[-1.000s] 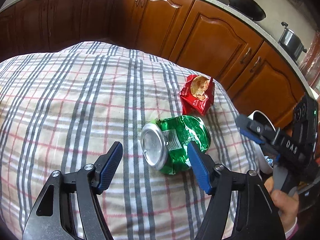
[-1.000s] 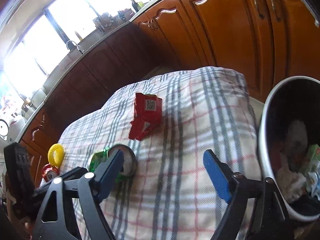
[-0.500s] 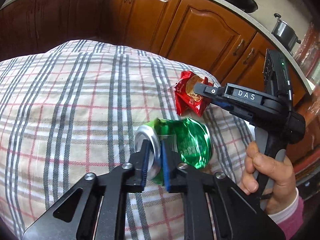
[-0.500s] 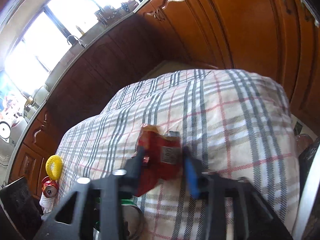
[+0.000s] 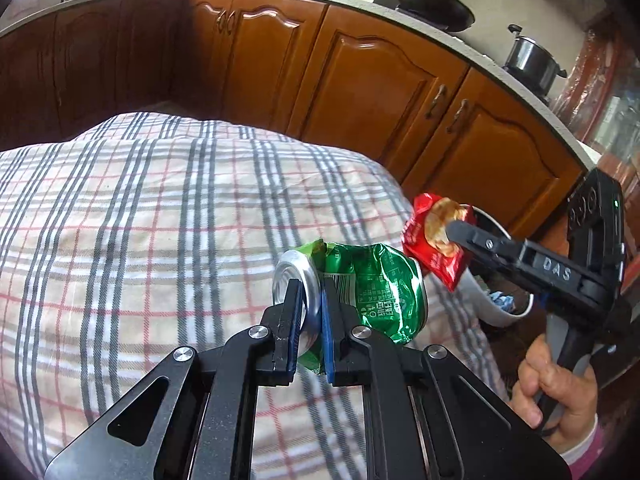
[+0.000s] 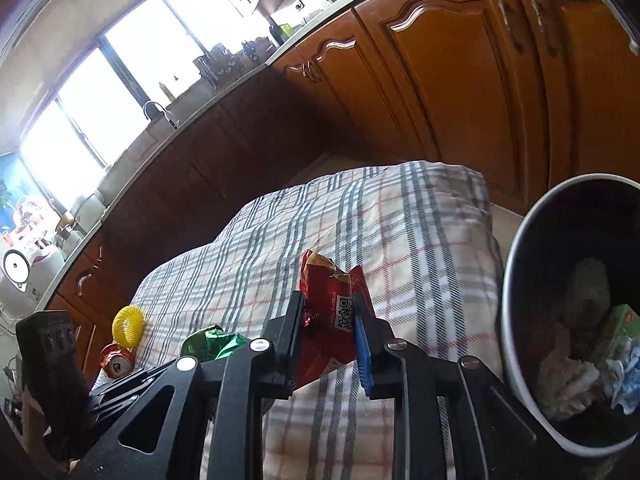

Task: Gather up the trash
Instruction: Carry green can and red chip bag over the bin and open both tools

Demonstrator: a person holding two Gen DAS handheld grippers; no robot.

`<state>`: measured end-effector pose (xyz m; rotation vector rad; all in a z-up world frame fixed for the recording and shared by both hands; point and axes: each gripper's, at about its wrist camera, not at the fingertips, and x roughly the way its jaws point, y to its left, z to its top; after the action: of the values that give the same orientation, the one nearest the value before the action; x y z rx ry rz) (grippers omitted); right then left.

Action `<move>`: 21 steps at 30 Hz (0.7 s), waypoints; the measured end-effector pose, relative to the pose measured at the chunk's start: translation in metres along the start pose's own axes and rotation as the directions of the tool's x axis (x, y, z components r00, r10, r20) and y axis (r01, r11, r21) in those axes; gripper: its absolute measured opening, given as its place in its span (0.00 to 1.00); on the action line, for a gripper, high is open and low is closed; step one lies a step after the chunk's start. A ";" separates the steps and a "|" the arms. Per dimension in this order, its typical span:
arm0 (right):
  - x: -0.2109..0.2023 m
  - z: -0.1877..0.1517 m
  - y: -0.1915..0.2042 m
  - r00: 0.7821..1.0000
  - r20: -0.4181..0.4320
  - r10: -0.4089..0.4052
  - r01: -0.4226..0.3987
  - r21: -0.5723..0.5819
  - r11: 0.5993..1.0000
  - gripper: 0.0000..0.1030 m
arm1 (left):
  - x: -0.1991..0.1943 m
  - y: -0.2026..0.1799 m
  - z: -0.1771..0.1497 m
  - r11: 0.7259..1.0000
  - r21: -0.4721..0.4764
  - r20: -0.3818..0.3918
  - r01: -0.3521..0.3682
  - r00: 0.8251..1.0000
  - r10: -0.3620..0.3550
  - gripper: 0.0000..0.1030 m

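My left gripper is shut on the silver end of a crushed green can, held above the plaid cloth. My right gripper is shut on a red snack wrapper and holds it off the cloth; the wrapper also shows in the left wrist view, to the right of the can. A white trash bin with paper waste inside stands to the right of the table; its rim shows behind the right gripper. The green can shows at lower left in the right wrist view.
Wooden kitchen cabinets stand close behind the table. A yellow ring and a red can lie at the table's left end. A pan and a pot sit on the counter.
Both grippers closed: the left on the green can, the right on the red wrapper. Both items have been lifted off the cloth, and the wrapper has moved right towards the bin.
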<state>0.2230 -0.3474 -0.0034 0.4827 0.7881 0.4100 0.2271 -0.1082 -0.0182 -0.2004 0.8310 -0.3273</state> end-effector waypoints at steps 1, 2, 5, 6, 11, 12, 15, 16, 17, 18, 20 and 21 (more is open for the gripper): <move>-0.006 -0.001 -0.002 1.000 0.005 -0.004 0.004 0.003 1.000 0.22 | -0.002 -0.005 -0.001 1.000 0.007 0.003 0.006 1.000 -0.006 0.08; -0.015 -0.004 -0.004 1.000 0.010 -0.007 0.007 0.005 1.000 0.22 | -0.003 -0.011 -0.001 1.000 0.018 0.004 0.013 1.000 -0.013 0.08; -0.033 -0.015 -0.013 0.999 0.023 -0.031 0.031 0.003 1.000 0.22 | -0.005 -0.028 -0.006 0.999 0.041 0.004 0.031 1.000 -0.031 0.08; -0.040 -0.020 -0.016 0.999 0.028 -0.036 0.036 0.009 0.999 0.22 | -0.005 -0.033 -0.008 0.998 0.048 0.002 0.038 0.999 -0.039 0.08; -0.059 -0.033 -0.032 0.998 0.042 -0.053 0.051 0.048 0.998 0.22 | -0.005 -0.057 -0.016 0.995 0.077 -0.010 0.066 0.998 -0.065 0.08; -0.063 -0.036 -0.035 0.997 0.045 -0.056 0.053 0.054 0.997 0.22 | -0.006 -0.060 -0.018 0.994 0.083 -0.013 0.070 0.998 -0.069 0.08; -0.074 -0.041 -0.042 0.996 0.057 -0.067 0.063 0.067 0.996 0.22 | -0.005 -0.073 -0.020 0.991 0.104 -0.019 0.079 0.997 -0.077 0.08; -0.078 -0.045 -0.043 0.996 0.061 -0.069 0.065 0.070 0.995 0.22 | -0.005 -0.078 -0.020 0.990 0.115 -0.021 0.081 0.997 -0.079 0.08; -0.081 -0.046 -0.044 0.995 0.065 -0.072 0.067 0.073 0.995 0.22 | -0.006 -0.082 -0.020 0.989 0.124 -0.023 0.081 0.997 -0.079 0.08; -0.084 -0.048 -0.044 0.995 0.068 -0.074 0.069 0.075 0.995 0.22 | -0.006 -0.085 -0.020 0.988 0.130 -0.023 0.082 0.997 -0.080 0.08; -0.089 -0.048 -0.048 0.994 0.076 -0.078 0.072 0.082 0.994 0.22 | -0.006 -0.092 -0.020 0.986 0.142 -0.021 0.082 0.997 -0.080 0.08; -0.091 -0.048 -0.049 0.993 0.081 -0.082 0.076 0.083 0.994 0.22 | -0.006 -0.093 -0.020 0.986 0.147 -0.021 0.083 0.997 -0.081 0.08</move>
<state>0.1368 -0.4224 -0.0078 0.5383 0.7410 0.2835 0.1897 -0.1940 0.0006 -0.0940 0.8109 -0.4662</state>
